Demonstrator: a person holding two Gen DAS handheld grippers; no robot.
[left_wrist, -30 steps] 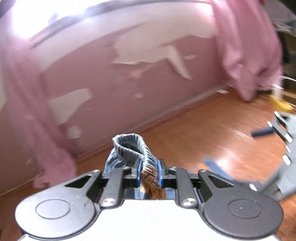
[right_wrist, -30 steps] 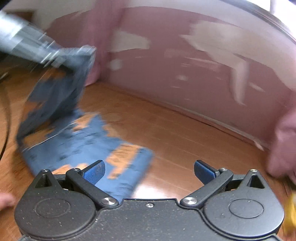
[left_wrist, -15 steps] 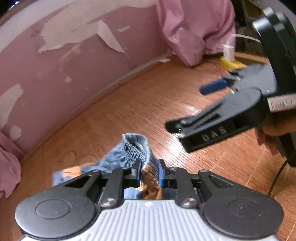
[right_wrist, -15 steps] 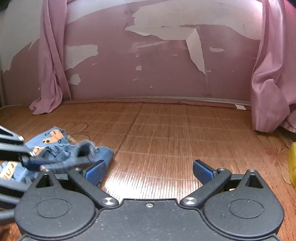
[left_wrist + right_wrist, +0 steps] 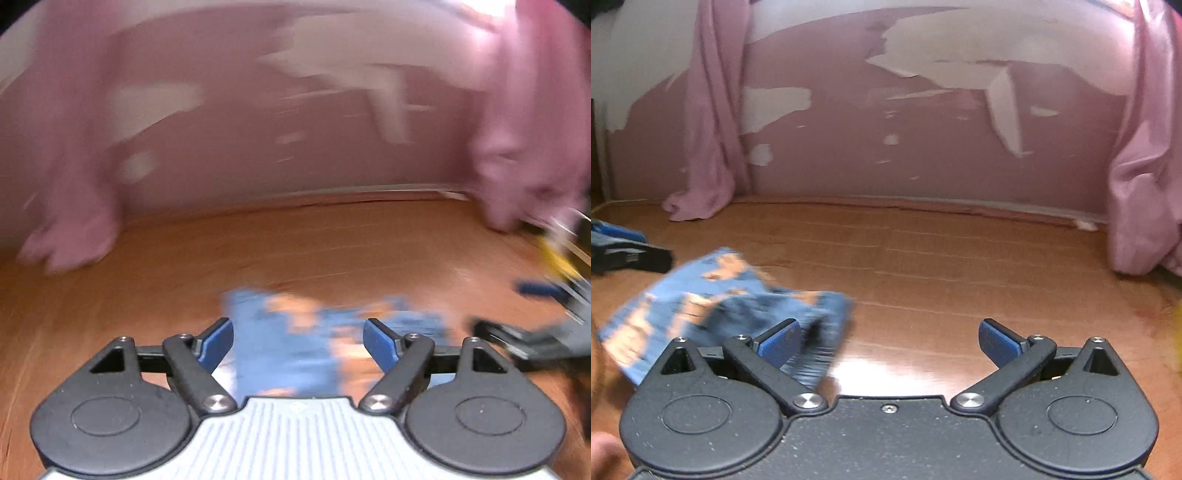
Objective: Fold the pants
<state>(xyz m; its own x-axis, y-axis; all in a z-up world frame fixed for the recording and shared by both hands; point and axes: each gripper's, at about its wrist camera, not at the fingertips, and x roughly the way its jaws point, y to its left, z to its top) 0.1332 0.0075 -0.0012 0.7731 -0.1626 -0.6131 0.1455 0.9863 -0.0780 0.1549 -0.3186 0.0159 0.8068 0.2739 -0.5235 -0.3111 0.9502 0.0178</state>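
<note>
The pants (image 5: 295, 347) are small, blue with orange prints, and lie bunched on the wooden floor. In the blurred left wrist view my left gripper (image 5: 298, 345) is open just above them, nothing pinched between its blue pads. In the right wrist view the pants (image 5: 713, 306) lie at the lower left, partly under my left blue pad. My right gripper (image 5: 888, 341) is open over bare floor, with nothing in it. The other gripper shows as a dark shape at the far left edge (image 5: 624, 251) of the right wrist view and at the right edge (image 5: 543, 332) of the left wrist view.
A pink wall with peeling paint (image 5: 923, 129) closes the floor at the back. Pink curtains hang at the left (image 5: 709, 147) and right (image 5: 1145, 166). A yellow object (image 5: 557, 258) lies at the right by the curtain. Wooden floor (image 5: 960, 266) stretches ahead.
My left gripper has opened and let go of the pants' waistband; the pants now lie on the floor. The left view has swung toward the wall. My right gripper stays open.
</note>
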